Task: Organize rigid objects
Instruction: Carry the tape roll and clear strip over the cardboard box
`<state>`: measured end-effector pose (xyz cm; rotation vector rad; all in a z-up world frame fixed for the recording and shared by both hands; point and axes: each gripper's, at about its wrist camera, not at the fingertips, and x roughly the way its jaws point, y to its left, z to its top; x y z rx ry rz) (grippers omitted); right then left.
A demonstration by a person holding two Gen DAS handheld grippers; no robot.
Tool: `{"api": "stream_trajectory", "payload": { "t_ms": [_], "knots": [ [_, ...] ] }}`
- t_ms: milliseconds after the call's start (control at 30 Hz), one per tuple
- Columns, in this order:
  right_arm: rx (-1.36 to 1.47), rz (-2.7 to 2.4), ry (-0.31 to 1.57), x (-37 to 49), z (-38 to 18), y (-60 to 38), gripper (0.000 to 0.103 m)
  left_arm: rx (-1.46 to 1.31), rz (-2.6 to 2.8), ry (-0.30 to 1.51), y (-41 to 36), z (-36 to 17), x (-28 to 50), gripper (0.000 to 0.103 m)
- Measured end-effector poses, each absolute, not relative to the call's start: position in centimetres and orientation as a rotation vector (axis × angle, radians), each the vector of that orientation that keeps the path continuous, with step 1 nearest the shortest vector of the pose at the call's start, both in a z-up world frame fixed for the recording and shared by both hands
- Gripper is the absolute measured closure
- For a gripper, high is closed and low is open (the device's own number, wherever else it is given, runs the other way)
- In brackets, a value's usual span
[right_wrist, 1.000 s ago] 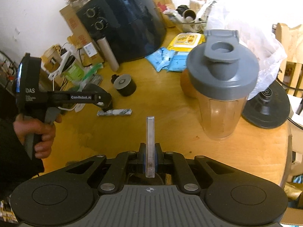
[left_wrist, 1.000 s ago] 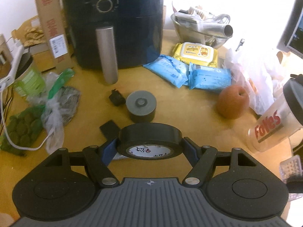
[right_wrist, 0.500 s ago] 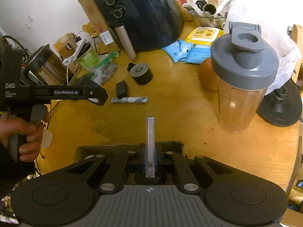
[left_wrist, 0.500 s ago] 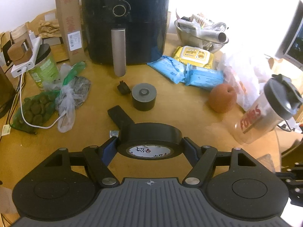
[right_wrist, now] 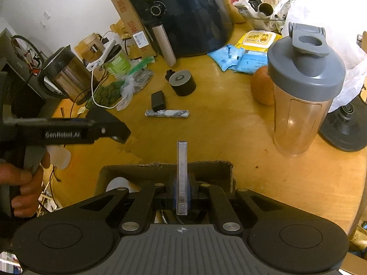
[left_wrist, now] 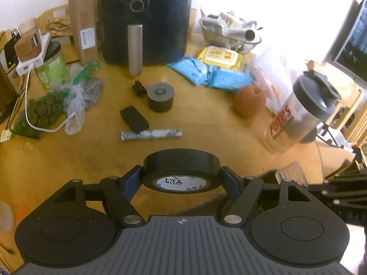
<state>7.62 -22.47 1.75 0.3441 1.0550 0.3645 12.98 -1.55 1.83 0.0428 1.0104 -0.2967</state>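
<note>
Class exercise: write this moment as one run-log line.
left tongs: shut on tape roll | right tongs: shut on clear case | cardboard box: below right tongs

A home kitchen table [left_wrist: 68,160]: air fryer [left_wrist: 146,18], kettle [right_wrist: 66,75], fruit [left_wrist: 250,100].

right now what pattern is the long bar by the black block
White-and-grey marbled, on the long bar touching the black block; clearest in the left wrist view.

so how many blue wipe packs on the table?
2. One blue pack lies in front of the air fryer; the other blue pack lies beside it, below the yellow pack. They touch or overlap. More could be hidden under the clutter.
</note>
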Motion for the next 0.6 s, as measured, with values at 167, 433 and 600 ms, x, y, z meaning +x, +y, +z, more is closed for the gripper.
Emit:
{"api": "stream_trajectory", "payload": {
  "t_ms": [167,433,600],
  "knots": [
    [0.342,0.372,1.059,7.2,1.7,-22.6,0.092,0.034,-0.319,1.032,-2.1,1.2,11.5,0.03],
    [0.342,0.375,1.064,6.3,1.6,-23.4,0.092,-0.001,-0.368,1.05,-3.3,0.3,9.9,0.03],
    [0.343,0.377,1.066,6.1,1.4,-23.4,0.092,-0.022,-0.388,1.033,-3.9,0.6,9.1,0.03]
  ]
}}
